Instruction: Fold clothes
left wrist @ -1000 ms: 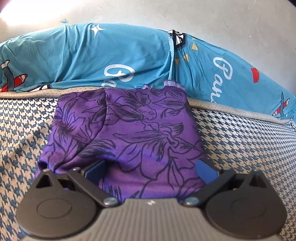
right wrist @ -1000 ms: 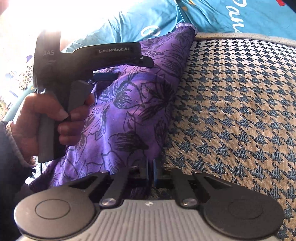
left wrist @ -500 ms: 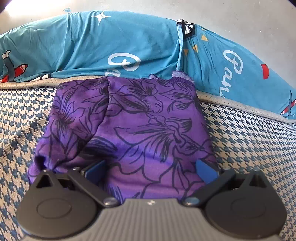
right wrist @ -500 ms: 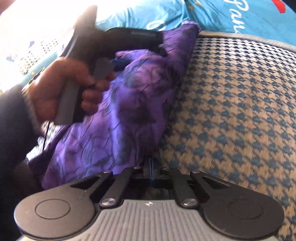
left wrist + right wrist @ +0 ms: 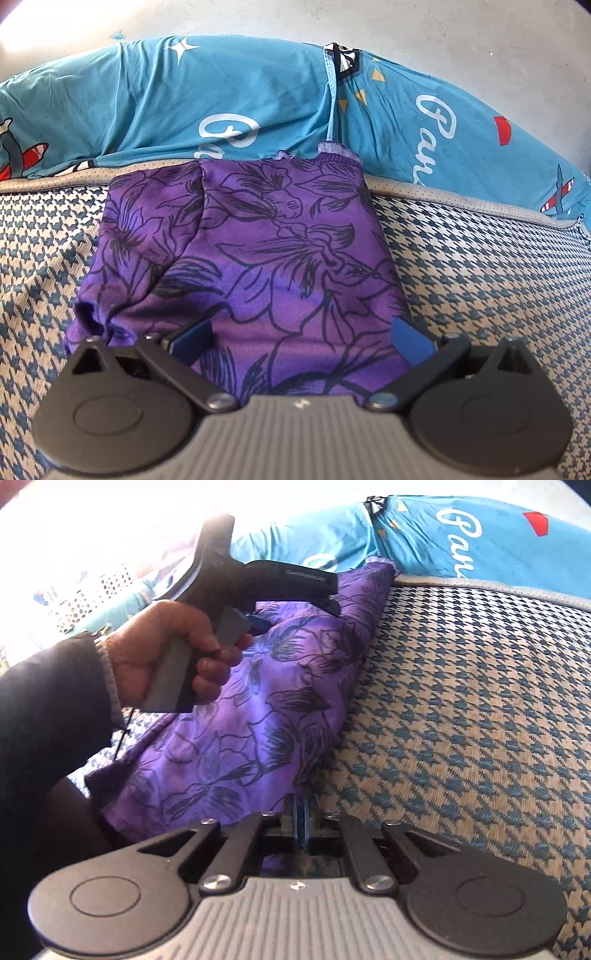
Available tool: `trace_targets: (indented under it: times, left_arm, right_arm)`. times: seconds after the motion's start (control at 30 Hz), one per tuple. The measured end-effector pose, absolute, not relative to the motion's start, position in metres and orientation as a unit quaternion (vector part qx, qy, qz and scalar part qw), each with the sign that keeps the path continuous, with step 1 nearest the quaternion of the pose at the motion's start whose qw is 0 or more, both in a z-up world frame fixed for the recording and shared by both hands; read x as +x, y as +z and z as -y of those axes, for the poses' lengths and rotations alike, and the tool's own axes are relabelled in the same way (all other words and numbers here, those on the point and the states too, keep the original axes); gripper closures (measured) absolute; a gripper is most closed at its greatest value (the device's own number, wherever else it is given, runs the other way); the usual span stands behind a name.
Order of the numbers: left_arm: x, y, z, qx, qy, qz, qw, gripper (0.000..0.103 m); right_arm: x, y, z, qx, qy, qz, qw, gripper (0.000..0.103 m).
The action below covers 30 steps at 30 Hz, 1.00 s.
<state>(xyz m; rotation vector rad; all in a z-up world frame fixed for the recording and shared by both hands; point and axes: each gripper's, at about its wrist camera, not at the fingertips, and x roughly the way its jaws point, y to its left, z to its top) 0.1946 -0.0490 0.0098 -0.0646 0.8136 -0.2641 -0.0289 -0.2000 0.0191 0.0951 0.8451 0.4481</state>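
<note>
Strong daylight enters from the upper left, burning the top-left corner of both views to white glare, worst in the right wrist view. Elsewhere colours are bright and evenly lit, with soft shadows under fabric folds. Fisheye curvature bends the edges; nearest gripper housings look slightly soft

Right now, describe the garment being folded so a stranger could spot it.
Find the blue-and-beige houndstooth bed cover. On it, below the teal printed bedding, lies the purple garment. Its black flower outlines set it apart.
</note>
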Motion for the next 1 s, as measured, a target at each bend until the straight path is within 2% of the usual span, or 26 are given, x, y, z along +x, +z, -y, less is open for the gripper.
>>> trace_targets:
  times: [0.3,0.4,0.47,0.5,0.53,1.0]
  left_arm:
    - [0.182,0.014,0.042,-0.035,-0.128,-0.395,0.909,0.000]
    - [0.180,0.015,0.039,-0.038,-0.125,-0.394,0.910,0.000]
    - [0.178,0.016,0.037,-0.040,-0.123,-0.395,0.909,0.000]
    - [0.177,0.017,0.036,-0.041,-0.122,-0.396,0.909,0.000]
    - [0.177,0.017,0.035,-0.042,-0.121,-0.396,0.909,0.000]
    - [0.175,0.017,0.028,-0.061,-0.113,-0.402,0.907,0.000]
  right_arm:
    - [-0.074,0.019,0.177,-0.055,0.285,-0.408,0.865,0.097]
    - [-0.087,0.016,0.167,-0.095,0.303,-0.409,0.856,0.091]
    - [-0.093,0.014,0.162,-0.117,0.307,-0.407,0.852,0.084]
    - [-0.096,0.012,0.160,-0.127,0.307,-0.406,0.851,0.077]
    - [-0.098,0.011,0.158,-0.137,0.307,-0.405,0.850,0.076]
    - [-0.113,-0.008,0.128,-0.294,0.284,-0.356,0.840,0.076]
